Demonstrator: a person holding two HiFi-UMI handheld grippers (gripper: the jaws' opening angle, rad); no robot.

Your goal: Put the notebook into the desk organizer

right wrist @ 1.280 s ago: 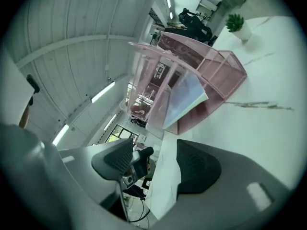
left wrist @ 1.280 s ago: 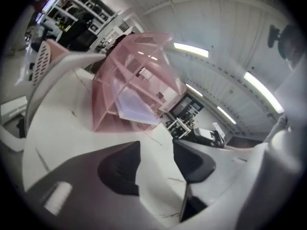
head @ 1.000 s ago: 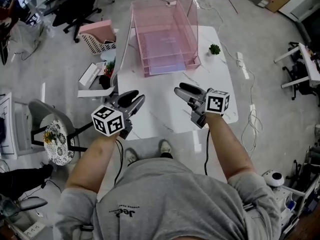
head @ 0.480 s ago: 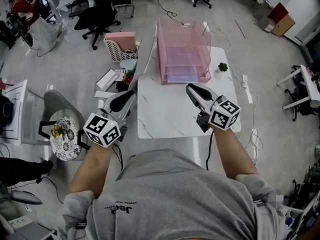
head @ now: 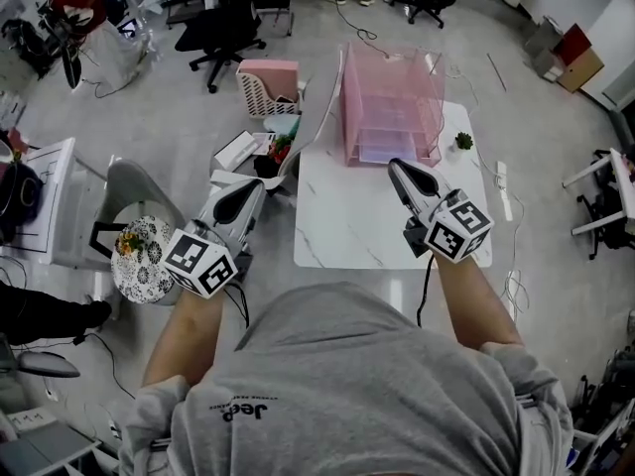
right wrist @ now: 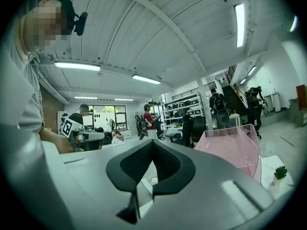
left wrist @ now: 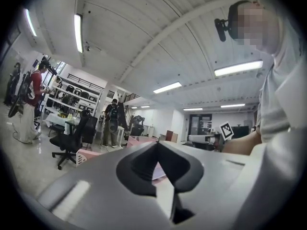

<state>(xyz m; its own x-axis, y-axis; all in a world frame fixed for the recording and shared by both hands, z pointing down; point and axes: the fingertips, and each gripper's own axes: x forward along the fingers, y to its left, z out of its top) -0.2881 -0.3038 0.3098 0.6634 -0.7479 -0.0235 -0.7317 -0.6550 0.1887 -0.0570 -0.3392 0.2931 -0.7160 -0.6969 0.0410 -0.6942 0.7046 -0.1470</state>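
The pink see-through desk organizer (head: 392, 97) stands at the far end of the white marble table (head: 357, 231); a pale lavender flat thing lies in its lowest tray. I see no notebook on the table. My left gripper (head: 250, 190) is held off the table's left edge, above the floor, shut and empty. My right gripper (head: 400, 171) hovers over the table just in front of the organizer, also shut and empty. In the left gripper view the jaws (left wrist: 157, 147) meet, with the organizer (left wrist: 144, 140) far behind. In the right gripper view the shut gripper (right wrist: 152, 145) points past the organizer (right wrist: 235, 150).
A small potted plant (head: 463, 141) sits on the table's right far corner. Left of the table are a pink basket (head: 270, 82), boxes on the floor (head: 248, 152) and a grey chair with a patterned cushion (head: 144, 256). Office chairs (head: 223, 28) and standing people are farther back.
Both grippers' jaws have closed from wide open. The left gripper has drifted left, off the table edge. The head view has pulled back, so table and organizer sit farther right.
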